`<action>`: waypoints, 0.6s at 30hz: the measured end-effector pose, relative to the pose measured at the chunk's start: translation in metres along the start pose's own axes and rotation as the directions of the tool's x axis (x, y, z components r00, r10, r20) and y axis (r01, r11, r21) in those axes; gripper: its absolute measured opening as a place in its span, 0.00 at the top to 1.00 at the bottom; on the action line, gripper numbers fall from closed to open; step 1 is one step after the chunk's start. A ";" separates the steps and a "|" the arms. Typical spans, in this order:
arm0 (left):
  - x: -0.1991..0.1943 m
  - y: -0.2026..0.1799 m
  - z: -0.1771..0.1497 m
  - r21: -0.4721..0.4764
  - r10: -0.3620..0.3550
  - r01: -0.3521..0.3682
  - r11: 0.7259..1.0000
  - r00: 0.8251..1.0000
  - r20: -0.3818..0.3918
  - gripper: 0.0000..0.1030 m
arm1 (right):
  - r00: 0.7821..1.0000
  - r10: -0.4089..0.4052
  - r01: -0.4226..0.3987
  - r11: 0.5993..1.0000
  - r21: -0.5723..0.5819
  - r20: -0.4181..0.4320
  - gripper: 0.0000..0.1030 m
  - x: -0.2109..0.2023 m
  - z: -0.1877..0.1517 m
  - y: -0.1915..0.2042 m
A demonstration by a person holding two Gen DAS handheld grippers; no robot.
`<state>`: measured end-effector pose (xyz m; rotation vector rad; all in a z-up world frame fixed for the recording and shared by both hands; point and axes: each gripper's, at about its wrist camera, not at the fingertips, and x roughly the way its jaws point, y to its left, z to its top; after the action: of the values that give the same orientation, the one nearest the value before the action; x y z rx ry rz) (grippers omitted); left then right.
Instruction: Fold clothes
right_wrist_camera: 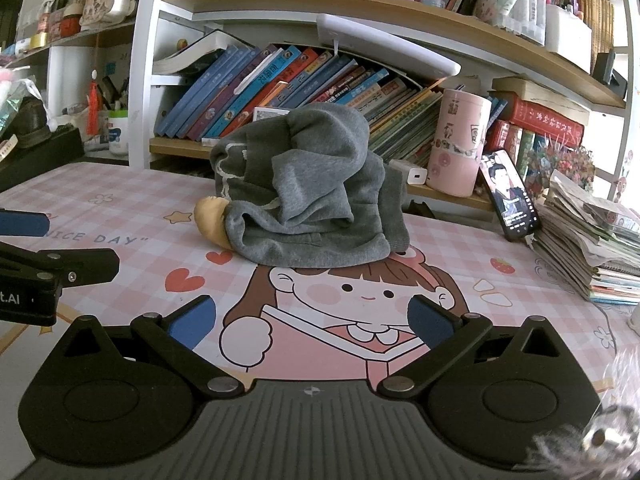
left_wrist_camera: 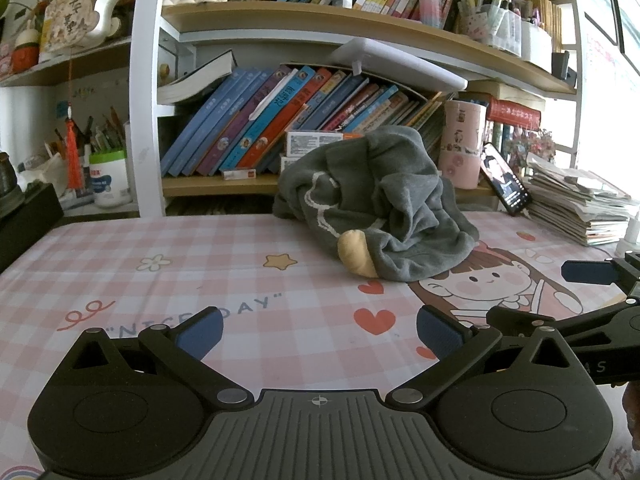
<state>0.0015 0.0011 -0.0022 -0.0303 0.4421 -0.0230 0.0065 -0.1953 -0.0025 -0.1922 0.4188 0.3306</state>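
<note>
Both grippers, left gripper [left_wrist_camera: 319,334] and right gripper [right_wrist_camera: 312,320], hover spread wide, holding nothing. Ahead on the counter [left_wrist_camera: 160,280], a crumpled grey garment [left_wrist_camera: 376,204] sits well apart from them.

Both fisheye cameras sit low over the pink checked cartoon-print worktop [left_wrist_camera: 200,264], side by side, looking forward along their own blue-padded fingers [left_wrist_camera: 200,330] toward the wooden bookshelf [right_wrist_camera: 280,8]. Each sees the crumpled grey fleece garment [left_wrist_camera: 380,200] near mid-frame, and each catches the other device at its inner edge.
</note>
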 end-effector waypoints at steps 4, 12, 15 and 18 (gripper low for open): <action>0.000 0.000 0.000 0.000 -0.001 0.001 1.000 1.000 0.000 0.00 | 1.000 0.000 0.000 1.000 -0.001 0.000 0.00 0.000 0.000 0.000; -0.001 0.001 0.000 -0.007 -0.002 0.002 1.000 1.000 0.008 0.00 | 1.000 0.021 -0.020 1.000 0.024 -0.016 0.00 0.003 0.000 -0.004; -0.004 0.000 0.000 -0.002 -0.013 0.014 1.000 1.000 0.025 0.00 | 0.998 0.044 -0.043 0.998 0.038 -0.040 0.00 0.008 0.000 -0.007; -0.006 0.003 0.001 -0.017 -0.037 0.038 0.999 0.999 0.040 0.00 | 0.997 0.050 -0.048 0.998 0.047 -0.052 0.00 0.014 0.002 -0.010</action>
<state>-0.0040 0.0044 0.0008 -0.0568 0.4023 -0.0551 0.0225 -0.1999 -0.0059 -0.1464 0.4838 0.3644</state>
